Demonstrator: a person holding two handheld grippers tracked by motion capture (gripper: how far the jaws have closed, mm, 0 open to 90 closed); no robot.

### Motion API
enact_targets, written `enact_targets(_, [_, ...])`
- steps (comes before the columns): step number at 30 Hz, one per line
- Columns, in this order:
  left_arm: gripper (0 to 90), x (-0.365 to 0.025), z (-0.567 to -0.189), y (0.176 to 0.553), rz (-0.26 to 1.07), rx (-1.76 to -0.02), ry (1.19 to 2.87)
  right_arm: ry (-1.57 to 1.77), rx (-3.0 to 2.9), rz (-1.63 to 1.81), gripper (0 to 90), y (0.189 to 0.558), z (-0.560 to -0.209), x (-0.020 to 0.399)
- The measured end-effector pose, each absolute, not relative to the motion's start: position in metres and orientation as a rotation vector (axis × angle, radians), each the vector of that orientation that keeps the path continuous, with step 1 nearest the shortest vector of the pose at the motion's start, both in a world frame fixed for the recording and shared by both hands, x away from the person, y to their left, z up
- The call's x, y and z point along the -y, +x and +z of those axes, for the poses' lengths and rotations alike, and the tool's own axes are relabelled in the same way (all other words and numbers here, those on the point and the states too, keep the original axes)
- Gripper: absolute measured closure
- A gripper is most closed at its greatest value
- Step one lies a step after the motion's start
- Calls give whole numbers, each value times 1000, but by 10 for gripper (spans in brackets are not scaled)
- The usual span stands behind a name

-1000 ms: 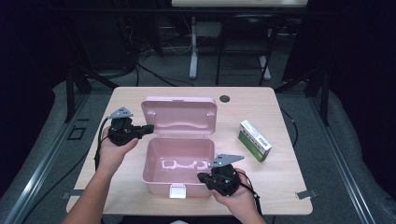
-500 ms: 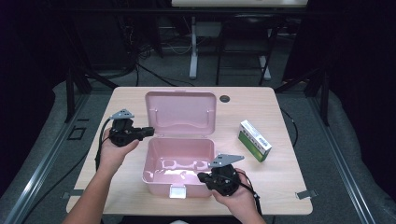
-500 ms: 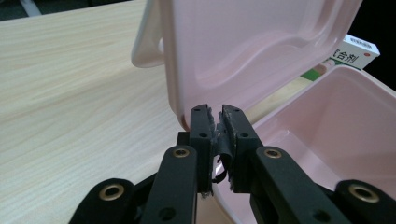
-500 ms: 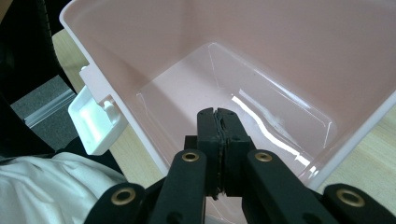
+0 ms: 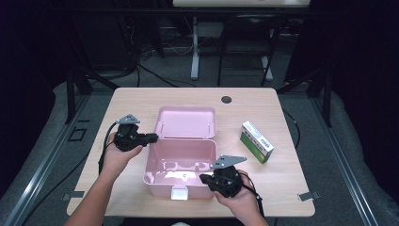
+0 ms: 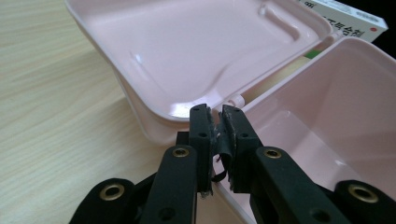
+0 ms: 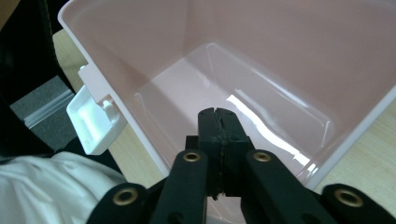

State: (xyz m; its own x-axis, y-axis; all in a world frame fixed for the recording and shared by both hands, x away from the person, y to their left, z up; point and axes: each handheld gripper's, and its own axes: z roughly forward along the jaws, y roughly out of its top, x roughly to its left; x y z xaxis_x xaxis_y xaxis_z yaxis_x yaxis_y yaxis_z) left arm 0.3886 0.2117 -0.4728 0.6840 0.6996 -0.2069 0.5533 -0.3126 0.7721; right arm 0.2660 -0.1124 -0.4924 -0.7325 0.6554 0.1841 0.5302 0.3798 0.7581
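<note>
**Open pink box between two closed grippers**

On a light wooden table [image 5: 117, 197], a pink plastic box [image 5: 181, 165] with lid [image 5: 186, 122] swung back toward the far side, inside empty. White latch [image 5: 178, 193] hanging at the near wall; same latch [image 7: 95, 119] seen from the right gripper view. To the right of the box, well apart, a green and white carton [image 5: 256, 141] lying flat.

Left gripper [image 5: 154, 137] held in the left hand [image 5: 117, 157], just beside the box's left far corner near the hinge; jaws nearly together with a thin gap, a shred of black pad between them, nothing gripped [image 6: 219, 119]. Touching the box or not: cannot tell.

Right gripper [image 5: 203, 178] in the right hand [image 5: 240, 197], at the near right corner of the box, tips over the rim; jaws pressed fully together on nothing [image 7: 217, 114], pointing into the empty box.
</note>
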Motion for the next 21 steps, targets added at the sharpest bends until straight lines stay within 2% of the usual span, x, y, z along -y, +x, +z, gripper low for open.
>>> enact_targets(16, [841, -213, -473, 386, 205, -968, 2000, 1094, -2483, 1275, 900, 266, -492, 113])
enact_targets(21, [841, -211, -471, 384, 228, -968, 2002, 1082, -2453, 1310, 841, 262, -486, 113])
